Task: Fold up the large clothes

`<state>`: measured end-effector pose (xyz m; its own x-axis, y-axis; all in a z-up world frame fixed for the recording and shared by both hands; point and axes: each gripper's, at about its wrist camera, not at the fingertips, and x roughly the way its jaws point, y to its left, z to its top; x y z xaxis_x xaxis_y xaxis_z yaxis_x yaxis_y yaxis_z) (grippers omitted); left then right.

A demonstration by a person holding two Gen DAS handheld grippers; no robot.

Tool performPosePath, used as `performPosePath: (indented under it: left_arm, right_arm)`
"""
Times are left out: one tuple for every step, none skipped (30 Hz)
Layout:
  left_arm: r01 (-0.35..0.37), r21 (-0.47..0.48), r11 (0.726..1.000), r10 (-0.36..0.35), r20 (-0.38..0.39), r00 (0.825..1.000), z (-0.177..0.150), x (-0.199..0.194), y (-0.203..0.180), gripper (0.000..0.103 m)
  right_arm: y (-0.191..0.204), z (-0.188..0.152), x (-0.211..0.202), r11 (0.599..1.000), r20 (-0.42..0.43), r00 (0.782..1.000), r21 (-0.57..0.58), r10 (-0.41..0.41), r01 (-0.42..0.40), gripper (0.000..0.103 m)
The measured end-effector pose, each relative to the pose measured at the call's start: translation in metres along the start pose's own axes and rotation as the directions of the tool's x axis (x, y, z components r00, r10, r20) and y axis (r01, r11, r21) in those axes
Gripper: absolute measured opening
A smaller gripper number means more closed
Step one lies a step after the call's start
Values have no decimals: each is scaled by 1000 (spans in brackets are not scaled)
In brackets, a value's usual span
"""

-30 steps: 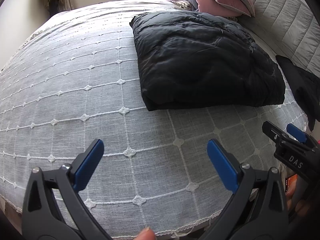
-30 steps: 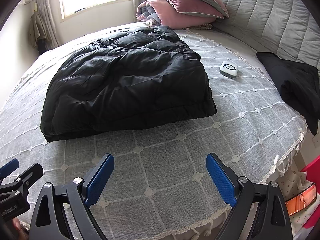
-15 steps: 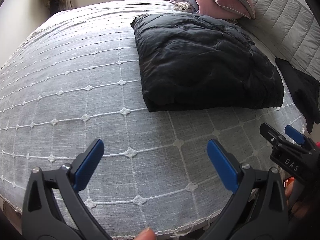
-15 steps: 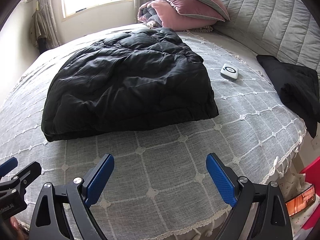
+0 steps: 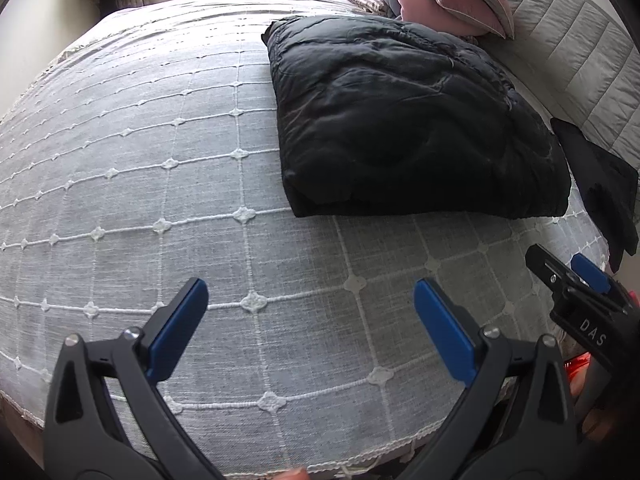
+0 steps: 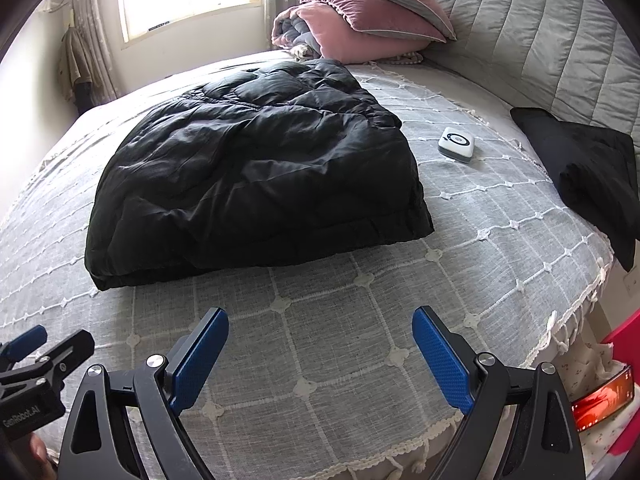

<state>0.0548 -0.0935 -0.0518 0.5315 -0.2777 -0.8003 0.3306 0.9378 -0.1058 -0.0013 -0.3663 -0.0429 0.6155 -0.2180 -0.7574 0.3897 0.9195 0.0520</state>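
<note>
A black puffy jacket [image 5: 404,128] lies folded into a thick rectangle on the grey bedspread [image 5: 160,184]; it also shows in the right wrist view [image 6: 256,176]. My left gripper [image 5: 310,292] is open and empty, above the bedspread near the bed's front edge, short of the jacket. My right gripper [image 6: 320,320] is open and empty, also short of the jacket's near edge. Each gripper shows at the edge of the other's view: the right one [image 5: 576,280] and the left one [image 6: 40,344].
A second black garment [image 6: 588,176] lies at the right by the grey headboard [image 6: 560,40]. A small white device [image 6: 457,144] sits on the bedspread beside the jacket. Pink pillows and a rolled duvet [image 6: 352,24] are at the back. A red box [image 6: 624,380] is on the floor at right.
Both grippers have drawn back slightly from the jacket and stayed open. The jacket has not moved.
</note>
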Motion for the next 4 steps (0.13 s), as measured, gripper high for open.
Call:
performPosePath:
  left_arm:
    - [4, -4, 1000, -4, -2, 1000, 0, 1, 1, 102]
    - [5, -7, 1000, -5, -3, 1000, 0, 1, 2, 102]
    - [5, -10, 1000, -6, -4, 1000, 1, 1, 3, 102]
    - [5, -15, 1000, -5, -6, 1000, 2, 2, 5, 102]
  right_arm:
    - [2, 0, 0, 1000, 0, 1000, -2, 2, -2, 94]
    - [5, 0, 0, 1000, 1, 1000, -3, 5, -5, 94]
    - [7, 1, 0, 1000, 3, 1000, -4, 7, -7, 94]
    - [9, 1, -1, 1000, 7, 1000, -2, 9, -9, 94]
